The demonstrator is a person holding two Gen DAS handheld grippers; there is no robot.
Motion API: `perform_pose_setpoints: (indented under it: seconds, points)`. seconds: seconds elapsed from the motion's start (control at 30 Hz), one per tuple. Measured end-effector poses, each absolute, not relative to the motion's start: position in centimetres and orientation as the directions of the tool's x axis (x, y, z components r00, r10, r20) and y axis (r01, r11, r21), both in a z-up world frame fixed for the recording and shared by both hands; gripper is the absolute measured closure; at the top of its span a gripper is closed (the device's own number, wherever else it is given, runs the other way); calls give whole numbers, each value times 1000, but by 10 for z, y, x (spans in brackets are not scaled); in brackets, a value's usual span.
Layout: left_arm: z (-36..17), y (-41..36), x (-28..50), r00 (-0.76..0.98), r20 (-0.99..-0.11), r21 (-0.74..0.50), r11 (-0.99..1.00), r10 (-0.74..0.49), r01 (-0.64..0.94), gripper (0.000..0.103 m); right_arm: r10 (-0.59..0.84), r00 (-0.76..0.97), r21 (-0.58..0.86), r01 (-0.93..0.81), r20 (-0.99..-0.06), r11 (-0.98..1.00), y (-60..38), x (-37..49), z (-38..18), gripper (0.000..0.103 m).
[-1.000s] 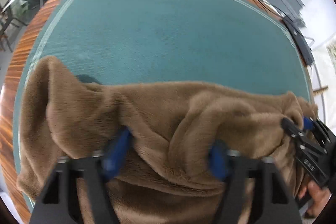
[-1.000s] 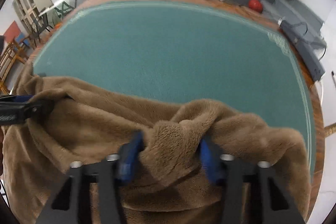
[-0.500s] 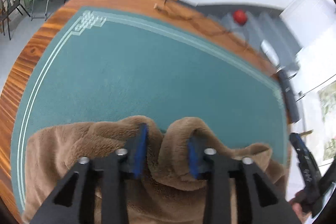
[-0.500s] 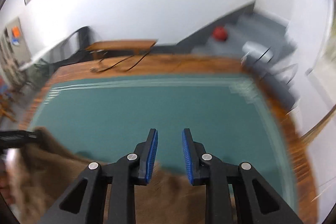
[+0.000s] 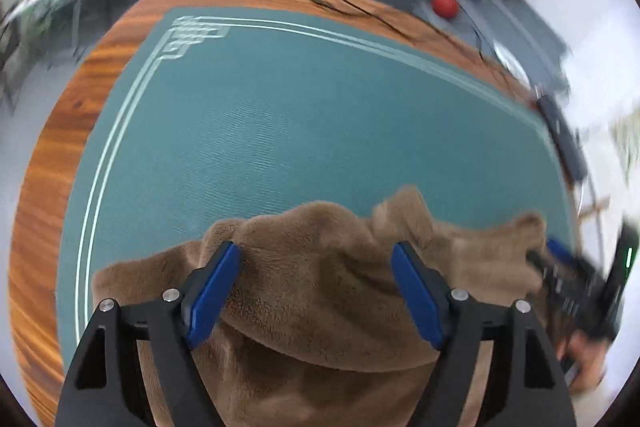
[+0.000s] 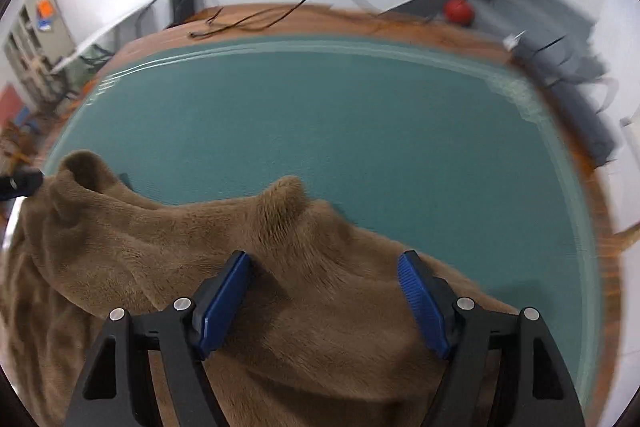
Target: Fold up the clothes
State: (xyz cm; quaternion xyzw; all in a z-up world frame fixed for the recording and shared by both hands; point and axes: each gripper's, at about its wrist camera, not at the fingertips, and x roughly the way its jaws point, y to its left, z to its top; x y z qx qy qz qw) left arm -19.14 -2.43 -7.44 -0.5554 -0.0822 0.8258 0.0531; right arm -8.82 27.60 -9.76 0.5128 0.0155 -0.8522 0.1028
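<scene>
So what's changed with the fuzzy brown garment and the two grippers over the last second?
Both grippers let go: the left gripper and right gripper had pinched bunches of the fuzzy brown garment; now their jaws are opening, fabric loose between them. The green table mat is unchanged.

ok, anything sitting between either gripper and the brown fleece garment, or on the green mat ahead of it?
Nothing visible. The left gripper and right gripper both straddle the brown fleece garment with jaws opening, fabric directly between the blue pads. The green table mat beyond the garment shows bare up to its border.
</scene>
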Motion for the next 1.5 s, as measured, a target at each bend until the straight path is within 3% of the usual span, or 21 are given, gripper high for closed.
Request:
perform_pose_setpoints:
  seconds: [0.03, 0.1, 0.17, 0.2, 0.23, 0.3, 0.43, 0.53, 0.57, 0.63, 0.67, 0.7, 0.9, 1.0, 1.1, 1.23, 1.5]
  points:
    - [-77, -14, -190, -371, -911, -175, -983, 181, -50, 21, -184, -444, 103, 199, -877, -974, 277, -91, -100, 29]
    - [-85, 8, -192, -362, -918, -115, -982, 162, -149, 21, -202, -456, 112, 216, -867, -970, 275, -90, -94, 72]
    - [-93, 19, -200, -360, -925, -69, -986, 119, -149, 22, -212, -474, 113, 228, -854, -967, 273, -90, -88, 77]
    - [-96, 23, -205, -359, -928, -48, -989, 96, -141, 39, -193, -501, 93, 219, -843, -971, 272, -91, -81, 80]
    - [-99, 28, -210, -359, -931, -26, -991, 72, -132, 65, -175, -528, 73, 208, -831, -975, 272, -91, -74, 81]
    - [-95, 26, -219, -378, -923, -49, -996, 75, -78, 78, -134, -583, 32, 181, -801, -983, 271, -92, -60, 88]
    - [-77, 15, -246, -436, -899, -50, -998, 24, 49, 81, -40, -678, -14, 75, -734, -997, 281, -97, -32, 89]
    - [-70, 7, -250, -423, -906, -66, -996, 38, 52, 79, -103, -648, 38, 113, -755, -993, 281, -97, -27, 88]
    - [-66, 4, -249, -421, -906, -73, -996, 46, 47, 73, -130, -631, 50, 143, -765, -988, 277, -93, -28, 82]
    - [-58, -7, -238, -433, -899, -96, -994, 68, 45, 48, -162, -600, 47, 202, -783, -978, 268, -81, -30, 54]
    - [-53, -14, -232, -440, -894, -112, -992, 79, 51, 39, -168, -596, 38, 224, -785, -974, 266, -72, -32, 24]
    - [-50, -26, -222, -448, -890, -129, -989, 87, 66, 25, -176, -594, 30, 246, -785, -969, 262, -62, -34, 16]
    - [-42, -113, -153, -456, -884, -217, -955, 104, 202, 21, -296, -490, 116, 364, -820, -924, 250, -11, -57, 16]
    - [-45, -151, -115, -437, -896, -216, -937, 79, 274, 21, -206, -457, 35, 354, -865, -934, 255, -19, -82, 16]
    - [-55, -184, -71, -395, -918, -191, -919, 43, 344, 21, -27, -455, -91, 235, -890, -968, 276, -47, -104, 16]
    - [-74, -194, -25, -338, -939, -183, -915, 55, 359, 21, -12, -483, -31, 82, -876, -996, 297, -61, -86, 16]
    - [-109, -164, 1, -322, -943, -173, -945, 78, 277, 21, -117, -495, -29, 276, -861, -961, 229, 2, -58, 16]
